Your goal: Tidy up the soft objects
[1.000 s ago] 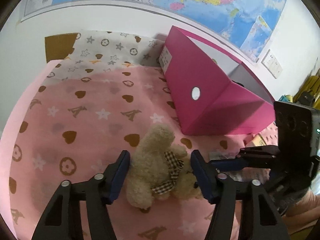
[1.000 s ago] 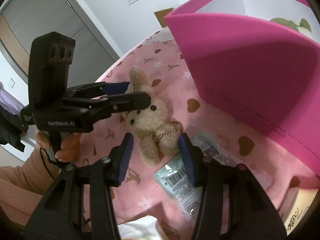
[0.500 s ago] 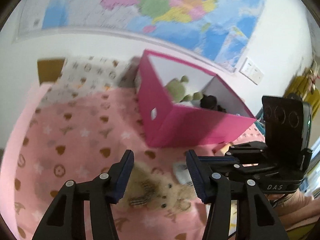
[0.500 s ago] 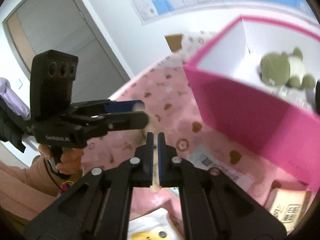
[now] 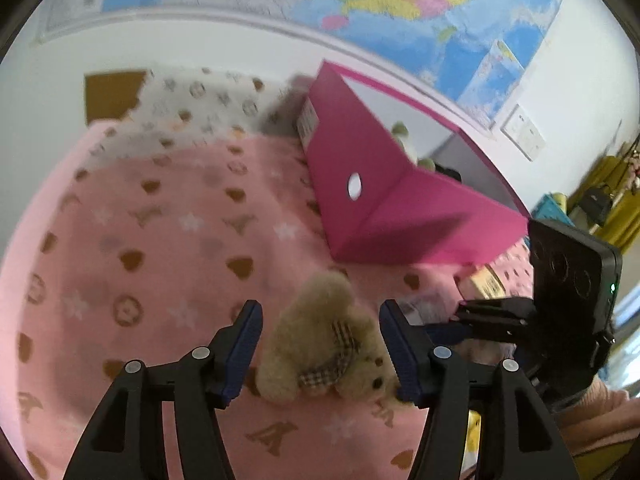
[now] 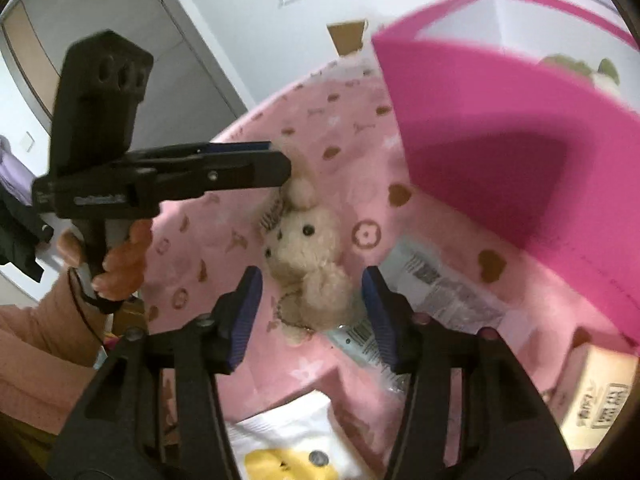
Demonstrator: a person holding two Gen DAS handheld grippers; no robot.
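Two handheld grippers at a pink bedspread (image 5: 168,240) during the sorting of soft toys. The landmark was the pink box (image 5: 404,216), which stood open-topped on the bedspread against the wall. A tan teddy bear (image 5: 324,344) with a checked bow lay on its back on the bedspread in front of the box, apart from the box wall.

The left gripper (image 5: 320,344) straddled the bear, one blue pad on each side of the body; its jaws were opening and the pads did not appear to press on the fur. The right gripper (image 6: 310,304) approached the same bear from the other side, with the bear's legs between its pads; its jaws were also opening and gripped nothing.

A green-and-white soft toy (image 5: 404,140) was already inside the box, with a dark item beside it that was too hidden to identify. A flat printed packet (image 6: 436,284) lay on the bedspread beside the bear, between it and the box.

Progress, as a judgement: at least one toy had been stored; the bear remained outside the box and unlifted, so grasping and carrying it to the box was still to be done.
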